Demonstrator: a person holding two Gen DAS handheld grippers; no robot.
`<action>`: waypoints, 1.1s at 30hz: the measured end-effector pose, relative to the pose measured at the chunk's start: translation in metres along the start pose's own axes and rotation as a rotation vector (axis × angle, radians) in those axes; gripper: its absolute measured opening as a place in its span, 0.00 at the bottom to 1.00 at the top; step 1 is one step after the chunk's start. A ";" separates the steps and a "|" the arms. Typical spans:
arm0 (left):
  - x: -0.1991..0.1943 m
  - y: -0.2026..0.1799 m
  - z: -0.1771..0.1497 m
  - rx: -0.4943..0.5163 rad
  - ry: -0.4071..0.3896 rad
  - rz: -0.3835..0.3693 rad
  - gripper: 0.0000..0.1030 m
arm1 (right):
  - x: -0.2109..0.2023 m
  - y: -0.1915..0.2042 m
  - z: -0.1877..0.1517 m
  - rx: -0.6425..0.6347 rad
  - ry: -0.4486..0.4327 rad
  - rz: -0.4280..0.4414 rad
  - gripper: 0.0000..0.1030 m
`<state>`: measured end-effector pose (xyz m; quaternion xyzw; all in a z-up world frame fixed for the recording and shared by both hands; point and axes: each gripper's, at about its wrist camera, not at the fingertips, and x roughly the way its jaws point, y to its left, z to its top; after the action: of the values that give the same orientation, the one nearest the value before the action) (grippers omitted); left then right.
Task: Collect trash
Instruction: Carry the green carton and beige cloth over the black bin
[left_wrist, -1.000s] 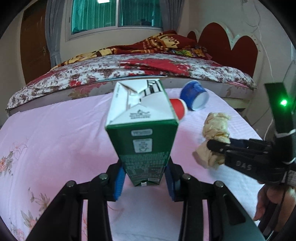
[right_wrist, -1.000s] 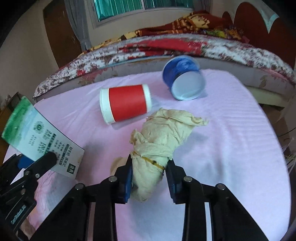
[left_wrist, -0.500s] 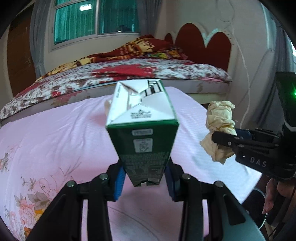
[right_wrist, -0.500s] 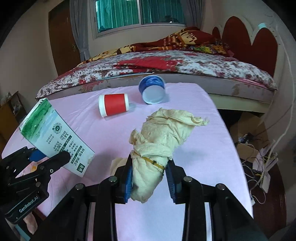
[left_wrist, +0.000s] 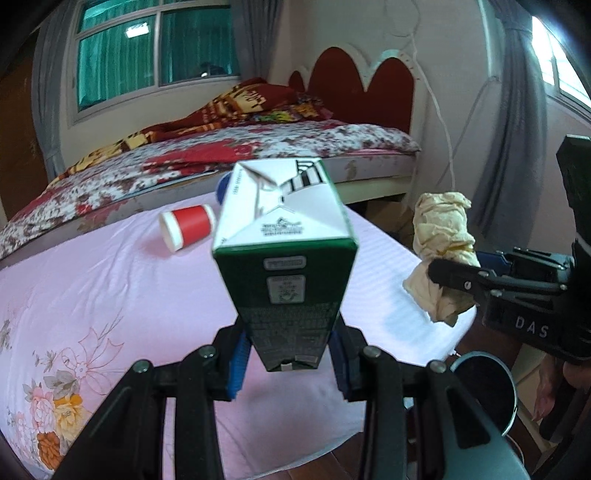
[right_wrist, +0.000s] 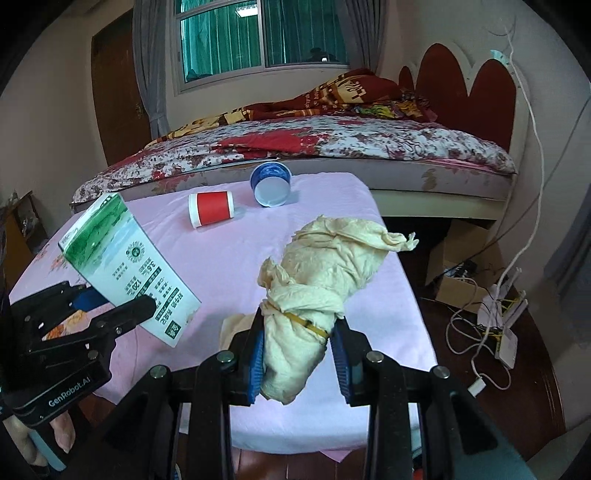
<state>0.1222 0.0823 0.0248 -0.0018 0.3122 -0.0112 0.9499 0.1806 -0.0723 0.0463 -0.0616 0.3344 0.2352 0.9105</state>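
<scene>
- The left gripper (left_wrist: 290, 363) is clamping the base of a green and white carton (left_wrist: 284, 254) between its blue pads; the carton is standing out along the fingers, held clear above the pink sheet (left_wrist: 92, 280)
- The right gripper (right_wrist: 297, 363) is squeezing a crumpled cream paper bundle (right_wrist: 321, 280) bound with a yellow rubber band; the bundle is hanging in the air past the sheet's near edge
- A red paper cup (right_wrist: 211, 212) is lying on its side on the far part of the pink sheet; a blue cup (right_wrist: 271, 184) is lying just beside it, its white mouth facing the camera
- The pink sheet is covering a low surface; a flower print is showing along one edge in the left wrist view
- Behind it, a bed (right_wrist: 332, 147) is carrying a red floral cover and a rumpled red blanket; a red scalloped headboard (right_wrist: 461, 85) is standing against the wall
- A window with teal curtains (right_wrist: 258, 37) is lighting the back wall; a dark wooden door (right_wrist: 118, 96) is standing to its left
- White cables and a cardboard box (right_wrist: 458, 291) are lying on the dark floor to the right; a round dark bin (left_wrist: 484, 384) is sitting on the floor below the right gripper
</scene>
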 end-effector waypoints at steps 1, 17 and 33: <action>-0.001 -0.004 0.000 0.004 -0.001 -0.007 0.38 | -0.004 -0.003 -0.003 -0.003 0.000 -0.005 0.34; -0.006 -0.088 -0.007 0.132 0.003 -0.128 0.38 | -0.056 -0.085 -0.071 0.113 0.022 -0.113 0.34; -0.004 -0.173 -0.021 0.254 0.041 -0.266 0.38 | -0.095 -0.151 -0.108 0.232 0.012 -0.206 0.34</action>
<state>0.1030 -0.0908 0.0123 0.0771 0.3245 -0.1759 0.9262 0.1257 -0.2718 0.0175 0.0086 0.3568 0.0999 0.9288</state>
